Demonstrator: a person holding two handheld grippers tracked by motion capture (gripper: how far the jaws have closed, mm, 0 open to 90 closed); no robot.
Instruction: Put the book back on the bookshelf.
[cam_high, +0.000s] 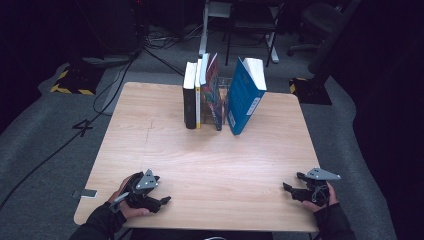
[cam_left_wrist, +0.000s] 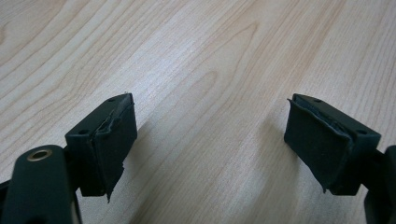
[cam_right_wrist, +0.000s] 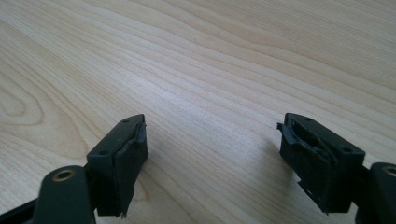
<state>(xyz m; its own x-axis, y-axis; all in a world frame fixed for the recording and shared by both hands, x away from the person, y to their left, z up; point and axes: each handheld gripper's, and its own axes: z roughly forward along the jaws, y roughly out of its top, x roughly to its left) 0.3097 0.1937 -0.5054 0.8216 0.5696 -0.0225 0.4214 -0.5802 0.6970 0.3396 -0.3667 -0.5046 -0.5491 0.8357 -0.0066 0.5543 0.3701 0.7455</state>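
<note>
Pale wood grain runs under both of my tools: the light wooden tabletop (cam_high: 210, 160) carries everything here. My left gripper (cam_high: 162, 200), black with a grey three-cornered plate on top, rests at the near left corner of the table, held in a hand (cam_high: 127, 197) with a dark sleeve. In the left gripper view (cam_left_wrist: 210, 135) its jaws stand spread wide apart with bare wood between them, nothing pinched. One worn black pad (cam_left_wrist: 114, 149) shows frayed edges.

My right gripper (cam_high: 292, 187) sits at the near right edge of the table, also in a hand (cam_high: 320, 202). In the right gripper view (cam_right_wrist: 212, 149) its jaws are likewise spread, with bare tabletop in the gap.

The books stand well apart from both grippers, at the far middle of the table. From left: a black upright book (cam_high: 189, 102), touching a thin white-and-yellow book (cam_high: 198, 95), then a book with a colourful patterned cover (cam_high: 212, 95). A blue paperback (cam_high: 245, 97) stands to their right, tilted, its top leaning away from the row, with a gap between it and the patterned one. I can make out something clear in that gap but cannot tell what it is.

Grey carpet (cam_high: 45, 135) with cables surrounds the table.
</note>
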